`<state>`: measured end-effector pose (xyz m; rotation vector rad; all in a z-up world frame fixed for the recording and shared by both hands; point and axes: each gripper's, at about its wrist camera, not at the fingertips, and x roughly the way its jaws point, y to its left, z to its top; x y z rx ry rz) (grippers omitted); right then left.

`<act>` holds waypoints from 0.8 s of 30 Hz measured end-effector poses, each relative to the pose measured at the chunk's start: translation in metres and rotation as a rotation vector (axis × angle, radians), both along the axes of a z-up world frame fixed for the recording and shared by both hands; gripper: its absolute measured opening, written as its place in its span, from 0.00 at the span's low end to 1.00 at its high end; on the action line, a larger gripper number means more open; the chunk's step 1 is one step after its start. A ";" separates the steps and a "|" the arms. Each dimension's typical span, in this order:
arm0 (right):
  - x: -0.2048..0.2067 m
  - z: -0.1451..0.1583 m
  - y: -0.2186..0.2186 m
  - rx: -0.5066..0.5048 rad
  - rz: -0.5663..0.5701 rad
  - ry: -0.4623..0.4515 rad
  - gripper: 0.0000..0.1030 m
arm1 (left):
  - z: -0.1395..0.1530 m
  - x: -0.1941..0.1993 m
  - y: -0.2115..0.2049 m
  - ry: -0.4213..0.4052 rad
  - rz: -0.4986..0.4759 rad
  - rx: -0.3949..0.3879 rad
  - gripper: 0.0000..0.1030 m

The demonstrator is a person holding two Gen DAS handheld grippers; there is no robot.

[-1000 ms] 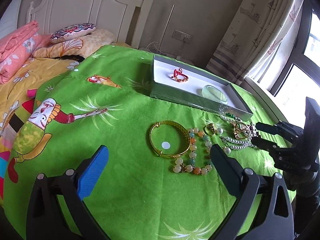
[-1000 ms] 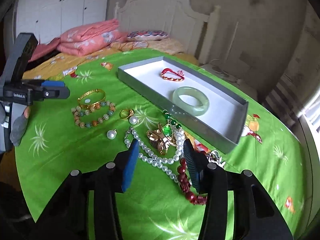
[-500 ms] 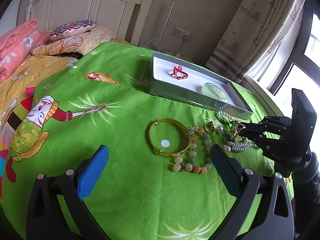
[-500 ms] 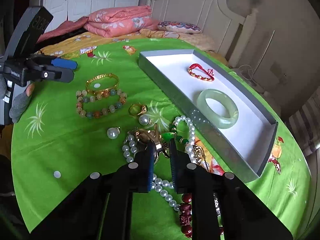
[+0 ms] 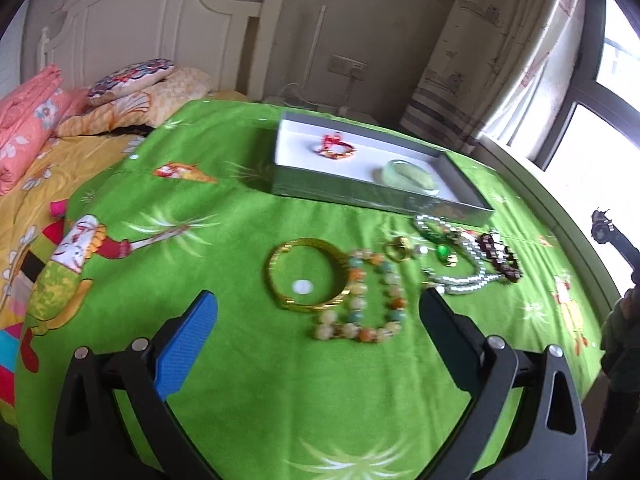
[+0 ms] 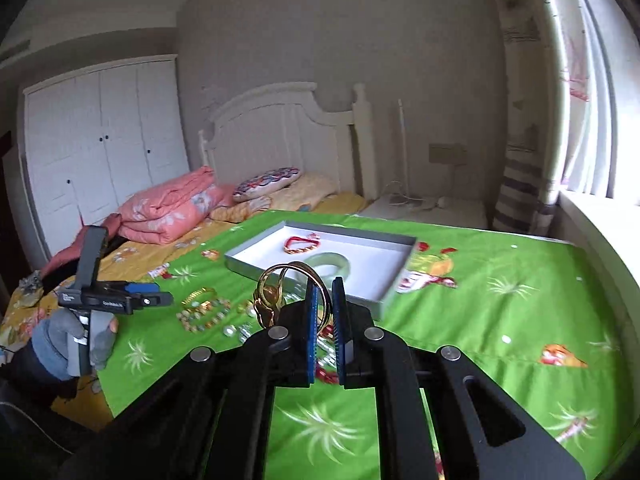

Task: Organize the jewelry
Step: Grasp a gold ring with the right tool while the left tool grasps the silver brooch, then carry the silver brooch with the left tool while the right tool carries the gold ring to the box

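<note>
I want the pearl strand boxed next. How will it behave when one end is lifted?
The pearl strand lies in loose loops, so it will probably go floppy and trail. It rests against the dark red beads and may drag them. Its round beads look smooth, so perhaps slippery.

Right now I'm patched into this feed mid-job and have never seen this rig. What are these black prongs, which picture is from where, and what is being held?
No robot arm here: a person holds a two-finger gripper in each hand, with a fisheye camera looking along its fingers.

The left wrist view shows the left gripper open and empty above a green cloth. On the cloth lie a gold bangle, a beaded bracelet, a gold ring and a tangle of pearl strands. Behind them, a grey tray holds a red bracelet and a jade bangle.

The right wrist view shows the right gripper shut on a gold ornament, lifted off the cloth near the tray. The left gripper appears at that picture's left.
</note>
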<state>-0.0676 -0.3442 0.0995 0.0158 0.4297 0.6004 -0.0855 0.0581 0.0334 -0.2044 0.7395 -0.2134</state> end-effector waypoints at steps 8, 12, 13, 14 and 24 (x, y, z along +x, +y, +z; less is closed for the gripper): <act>0.000 -0.038 -0.033 -0.026 -0.162 0.092 0.09 | 0.025 0.031 -0.114 -0.003 -0.238 0.061 0.77; 0.004 -0.047 -0.035 -0.028 -0.186 0.130 0.09 | 0.024 0.071 -0.163 0.038 -0.346 0.064 0.74; 0.004 -0.047 -0.035 -0.025 -0.184 0.127 0.09 | 0.022 0.082 -0.172 0.048 -0.356 0.064 0.73; 0.003 -0.047 -0.035 -0.022 -0.180 0.128 0.09 | 0.020 0.090 -0.181 0.055 -0.374 0.064 0.71; 0.001 -0.046 -0.037 0.005 -0.157 0.130 0.09 | -0.012 0.130 -0.238 0.090 -0.457 0.180 0.33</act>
